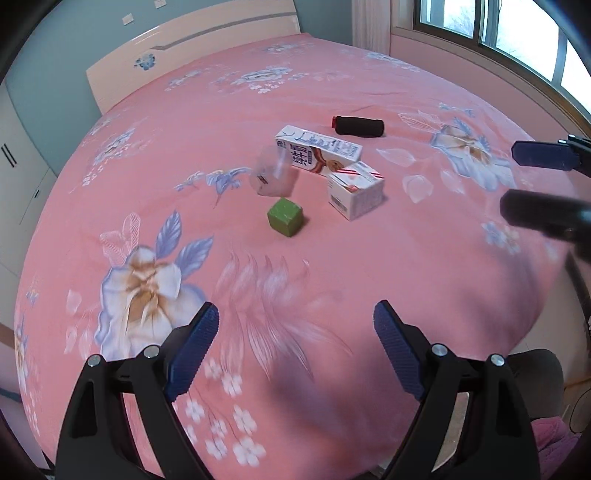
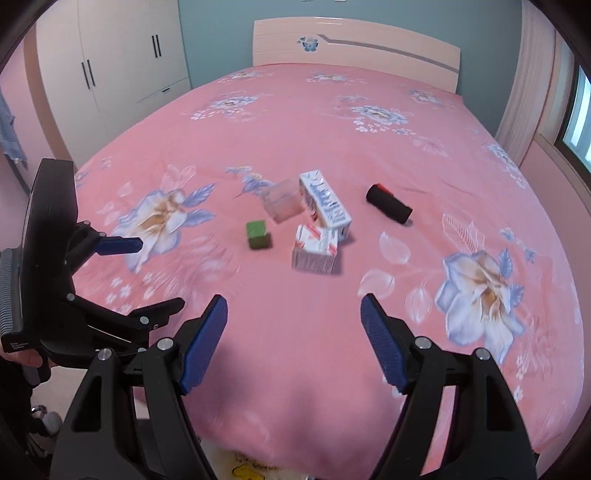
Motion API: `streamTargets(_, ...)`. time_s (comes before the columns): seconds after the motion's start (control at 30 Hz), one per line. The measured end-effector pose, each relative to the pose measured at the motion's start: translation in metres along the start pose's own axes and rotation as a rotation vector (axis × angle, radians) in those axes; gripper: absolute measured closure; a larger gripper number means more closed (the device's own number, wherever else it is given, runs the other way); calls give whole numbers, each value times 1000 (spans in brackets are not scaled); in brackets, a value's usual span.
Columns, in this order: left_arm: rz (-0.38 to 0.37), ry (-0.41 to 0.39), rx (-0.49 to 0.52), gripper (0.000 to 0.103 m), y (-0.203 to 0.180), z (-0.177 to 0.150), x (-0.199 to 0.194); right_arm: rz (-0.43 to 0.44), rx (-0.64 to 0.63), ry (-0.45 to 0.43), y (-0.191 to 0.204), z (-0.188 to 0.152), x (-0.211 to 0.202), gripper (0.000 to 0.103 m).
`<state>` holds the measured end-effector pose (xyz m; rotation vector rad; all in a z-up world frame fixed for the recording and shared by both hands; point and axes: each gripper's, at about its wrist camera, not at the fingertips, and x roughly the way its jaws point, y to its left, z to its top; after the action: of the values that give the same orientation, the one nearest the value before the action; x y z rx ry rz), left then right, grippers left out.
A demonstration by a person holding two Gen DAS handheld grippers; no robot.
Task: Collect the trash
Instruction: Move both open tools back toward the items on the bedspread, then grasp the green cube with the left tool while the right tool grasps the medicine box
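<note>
Trash sits mid-bed on a pink floral bedspread [image 1: 332,92]: long milk carton [image 1: 318,153] with blue script and large Chinese characters I can't read, small red-striped carton [image 1: 356,194] bearing a barcode, clear plastic cup [image 1: 273,175], green cube [image 1: 286,217], black roll [image 1: 358,126]. Left gripper [image 1: 295,347] and right gripper [image 2: 293,339] both spread, empty, well short of the pile. Pale headboard [image 2: 354,48] with a blue butterfly motif, white wardrobe [image 2: 110,62], window [image 1: 491,26].

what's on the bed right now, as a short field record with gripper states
surface: pink floral bedspread
items: green cube; clear plastic cup on its side; long white milk carton; short white carton with red stripes; black cylinder with red end
layout: clustered mid-bed, cylinder apart, farthest
left gripper: open, empty
right gripper: open, empty
collected: nothing visible yet
</note>
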<state>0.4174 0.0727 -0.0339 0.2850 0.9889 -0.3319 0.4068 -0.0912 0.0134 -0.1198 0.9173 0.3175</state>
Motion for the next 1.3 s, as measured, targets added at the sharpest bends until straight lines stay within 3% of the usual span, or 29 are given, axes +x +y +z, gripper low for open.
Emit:
streamTargets(0.53,-82,-28,64,15,27,37,94,-73,38,85,-6,31,123,29)
streamTargets(0.73,-139,-28,66,15,30,48,123,-57,104,112,-18,34,160,29)
streamTargets(0.87,-124,-14,66,16,29,54,144,-44,156,122,-27,36,181,29)
streamTargets(0.97,-143,-20,29,24,32,59,154,-48,168,126,-31,36,192,30)
streamTargets(1.07,-143,-28,4,32,32,63,159,-25,190,151,-35,35,205,47)
streamTargets(1.2,-154,-28,14,58,24,66,159,-12,189,146,-40,37,211,48)
streamTargets(1.3,-138,-17,10,62,19,66,157,-4,176,146,-41,36,209,48)
